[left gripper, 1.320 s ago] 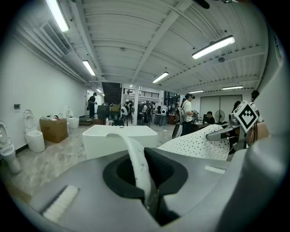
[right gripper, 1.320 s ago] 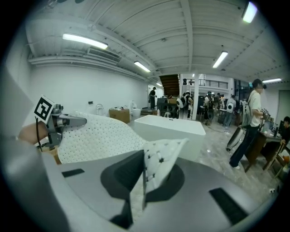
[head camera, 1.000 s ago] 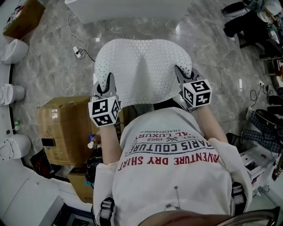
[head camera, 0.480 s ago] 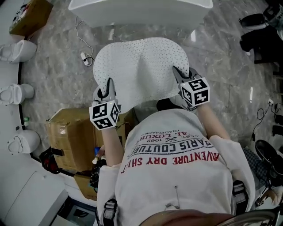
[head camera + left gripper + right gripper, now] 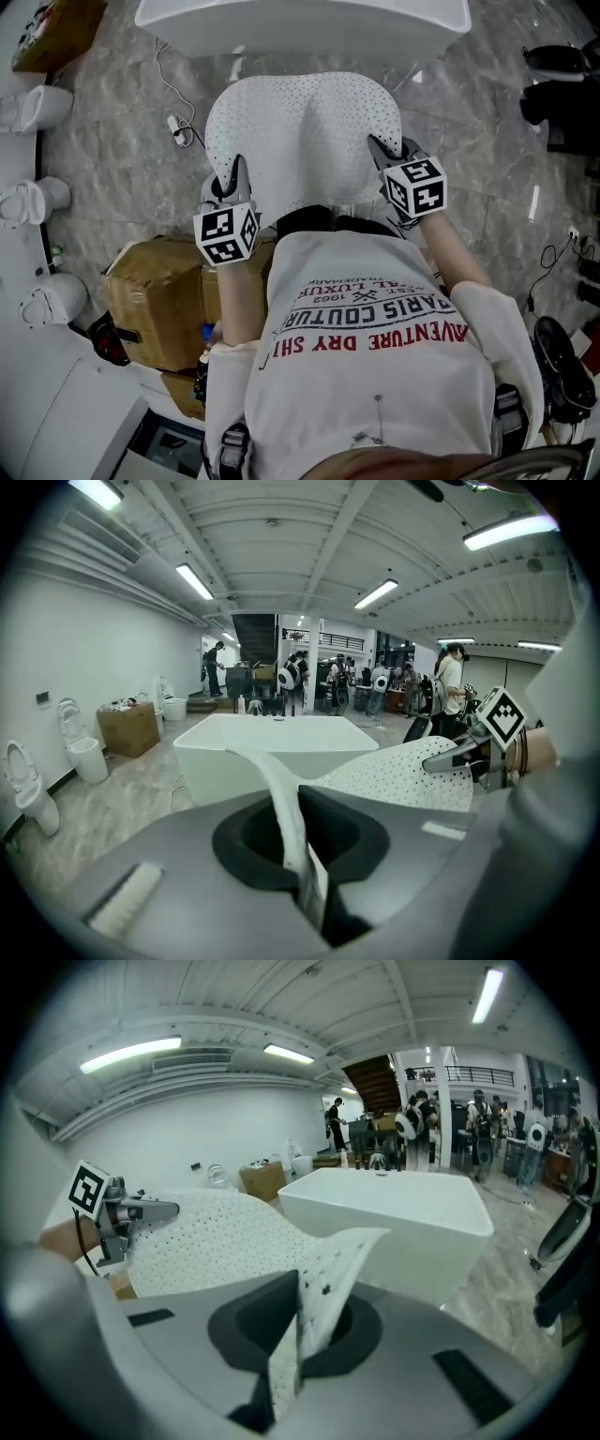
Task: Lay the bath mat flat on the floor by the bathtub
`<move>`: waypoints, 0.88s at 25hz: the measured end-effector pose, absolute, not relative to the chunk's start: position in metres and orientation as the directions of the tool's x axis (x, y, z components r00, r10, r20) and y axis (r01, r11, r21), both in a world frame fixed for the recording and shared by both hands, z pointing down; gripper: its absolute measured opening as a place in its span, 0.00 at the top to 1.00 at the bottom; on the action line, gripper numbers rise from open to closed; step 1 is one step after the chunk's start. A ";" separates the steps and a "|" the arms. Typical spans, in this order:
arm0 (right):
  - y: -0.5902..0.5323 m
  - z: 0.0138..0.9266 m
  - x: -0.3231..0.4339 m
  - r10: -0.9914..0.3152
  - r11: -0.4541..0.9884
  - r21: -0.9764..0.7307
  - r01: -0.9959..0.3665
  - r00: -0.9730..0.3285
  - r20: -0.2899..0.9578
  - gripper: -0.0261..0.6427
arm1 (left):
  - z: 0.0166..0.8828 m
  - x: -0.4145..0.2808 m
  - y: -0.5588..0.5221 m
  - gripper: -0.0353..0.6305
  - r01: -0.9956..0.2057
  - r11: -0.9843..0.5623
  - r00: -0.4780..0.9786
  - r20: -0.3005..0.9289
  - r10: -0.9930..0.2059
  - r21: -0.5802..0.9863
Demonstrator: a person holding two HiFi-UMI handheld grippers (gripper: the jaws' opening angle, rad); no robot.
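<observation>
A white perforated bath mat (image 5: 302,136) hangs spread in the air between my two grippers, with a fold running down its middle. My left gripper (image 5: 228,183) is shut on the mat's near left edge (image 5: 286,808). My right gripper (image 5: 385,153) is shut on the near right edge (image 5: 314,1312). The white bathtub (image 5: 302,19) stands just beyond the mat at the top of the head view, also seen as the bathtub (image 5: 272,747) and the bathtub (image 5: 394,1213) ahead of each gripper. Grey marble floor (image 5: 141,178) lies below.
Cardboard boxes (image 5: 155,300) stand at my left. White toilets (image 5: 33,108) line the left wall. A power strip with cable (image 5: 176,127) lies on the floor left of the mat. Dark bags (image 5: 562,94) sit at the right. People stand far behind the tub (image 5: 375,682).
I have moved forward with the mat toward the bathtub, which shows more fully at the top. Both grippers keep their hold on the mat's edges.
</observation>
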State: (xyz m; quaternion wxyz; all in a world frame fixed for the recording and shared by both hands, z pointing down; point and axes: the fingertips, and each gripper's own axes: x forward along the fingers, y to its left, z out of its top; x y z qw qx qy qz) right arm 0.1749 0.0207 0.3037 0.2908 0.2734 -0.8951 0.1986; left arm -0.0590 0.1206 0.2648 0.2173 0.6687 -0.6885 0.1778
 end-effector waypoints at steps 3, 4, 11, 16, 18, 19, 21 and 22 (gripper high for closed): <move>-0.009 0.311 0.161 -0.374 0.751 -0.210 -0.626 -0.665 0.647 0.94 | 0.273 -0.078 0.086 0.91 -0.999 0.022 0.009 0.553 -0.833 0.050; -0.018 0.313 0.155 -0.375 0.743 -0.213 -0.635 -0.658 0.653 0.94 | 0.277 -0.086 0.075 0.91 -0.998 0.013 0.019 0.560 -0.828 0.054; -0.090 0.332 0.094 -0.401 0.663 -0.222 -0.715 -0.589 0.702 0.94 | 0.304 -0.164 -0.019 0.91 -0.991 -0.052 0.115 0.585 -0.802 0.124; -0.140 0.349 0.044 -0.419 0.616 -0.213 -0.758 -0.545 0.726 0.94 | 0.329 -0.211 -0.081 0.91 -0.980 -0.104 0.187 0.607 -0.772 0.169; -0.156 0.361 0.027 -0.423 0.607 -0.204 -0.768 -0.530 0.735 0.94 | 0.343 -0.225 -0.099 0.91 -0.977 -0.131 0.208 0.617 -0.759 0.168; -0.163 0.368 0.020 -0.422 0.604 -0.200 -0.771 -0.523 0.741 0.94 | 0.352 -0.231 -0.106 0.91 -0.975 -0.144 0.218 0.623 -0.751 0.168; -0.175 0.384 0.010 -0.418 0.596 -0.196 -0.779 -0.509 0.752 0.94 | 0.369 -0.242 -0.119 0.91 -0.972 -0.160 0.232 0.635 -0.737 0.169; -0.180 0.393 0.007 -0.416 0.589 -0.195 -0.784 -0.502 0.759 0.94 | 0.377 -0.247 -0.126 0.91 -0.972 -0.163 0.235 0.640 -0.731 0.170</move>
